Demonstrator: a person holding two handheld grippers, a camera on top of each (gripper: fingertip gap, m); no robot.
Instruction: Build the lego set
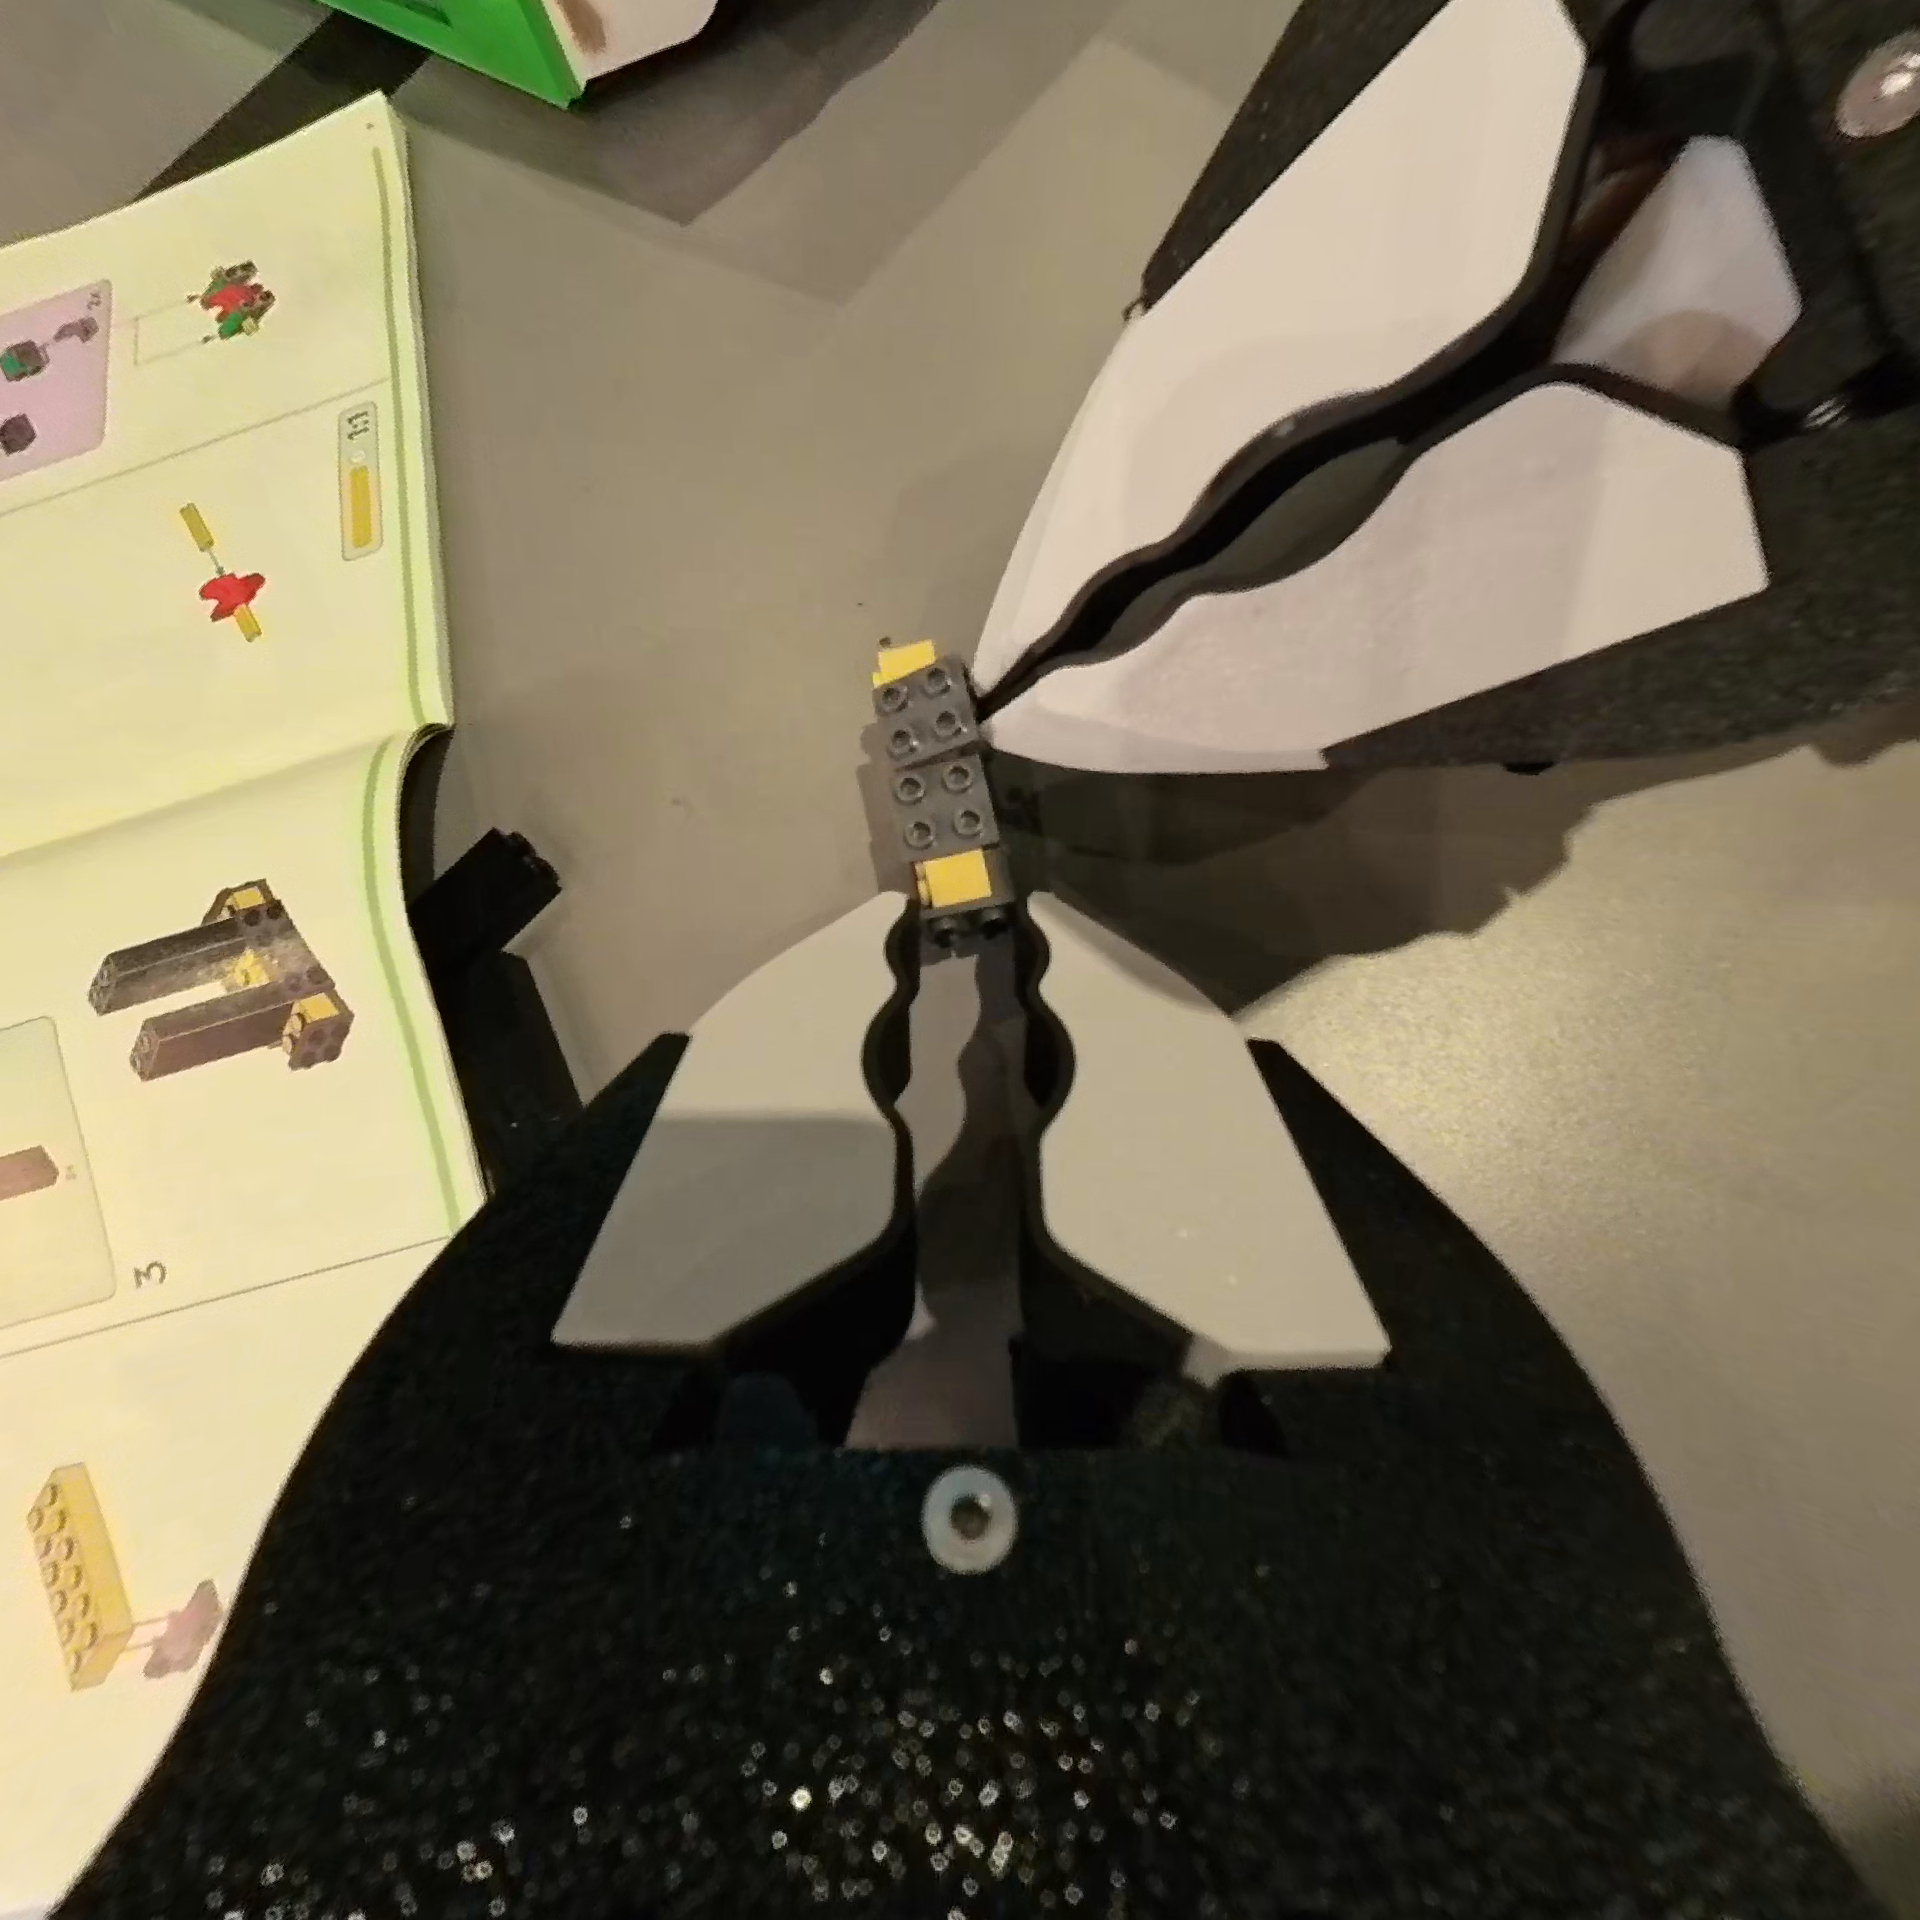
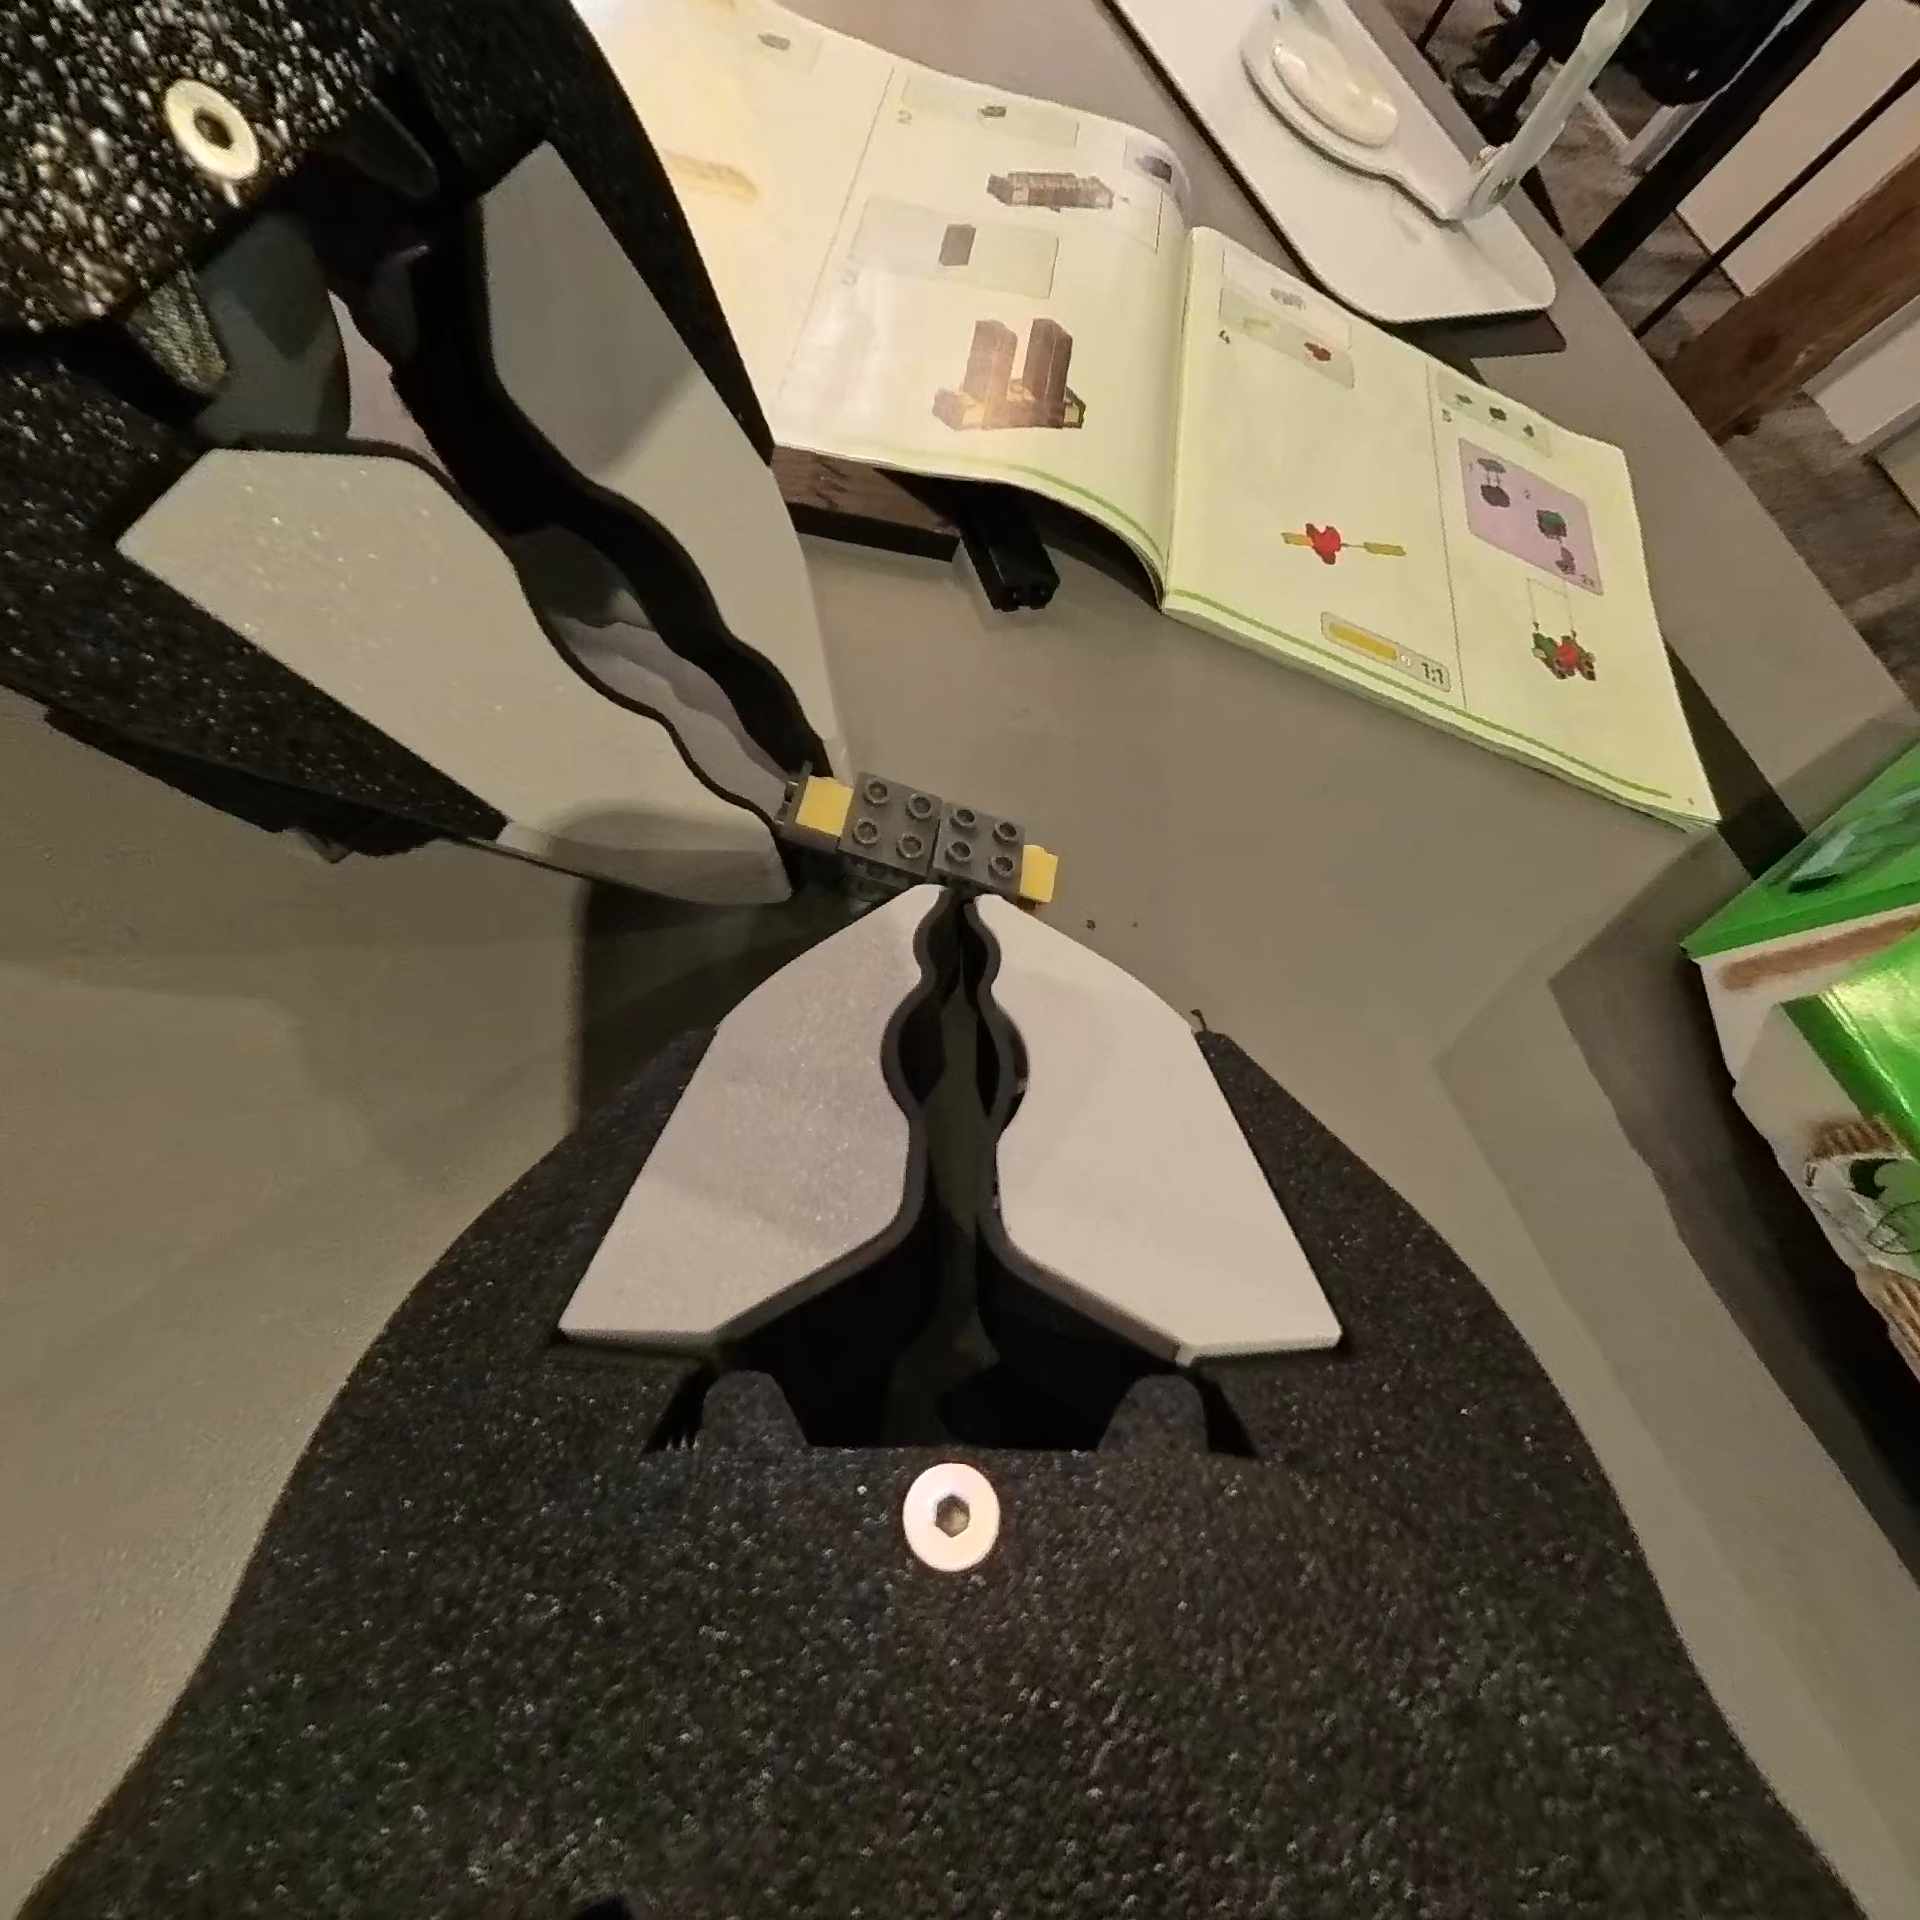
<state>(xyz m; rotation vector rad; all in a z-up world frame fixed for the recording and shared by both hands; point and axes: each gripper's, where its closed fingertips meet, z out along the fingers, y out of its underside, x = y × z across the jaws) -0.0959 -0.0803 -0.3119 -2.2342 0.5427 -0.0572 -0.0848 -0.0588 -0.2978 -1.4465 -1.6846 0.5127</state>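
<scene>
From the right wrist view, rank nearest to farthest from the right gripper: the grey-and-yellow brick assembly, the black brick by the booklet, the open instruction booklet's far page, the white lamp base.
1. grey-and-yellow brick assembly, at the right gripper tips.
2. black brick, beyond, under the booklet's fold.
3. instruction booklet, far page, behind that.
4. white lamp base, top right, farthest.

Your left claw (image 1: pixel 961 940) meets one end of the brick assembly (image 1: pixel 935 790), your right claw (image 2: pixel 956 899) its side, above the counter (image 1: pixel 675 623). The open booklet (image 1: pixel 208 727) lies to the left, over a long brick (image 1: pixel 499 873); a box (image 2: pixel 1849 997) sits beyond.
</scene>
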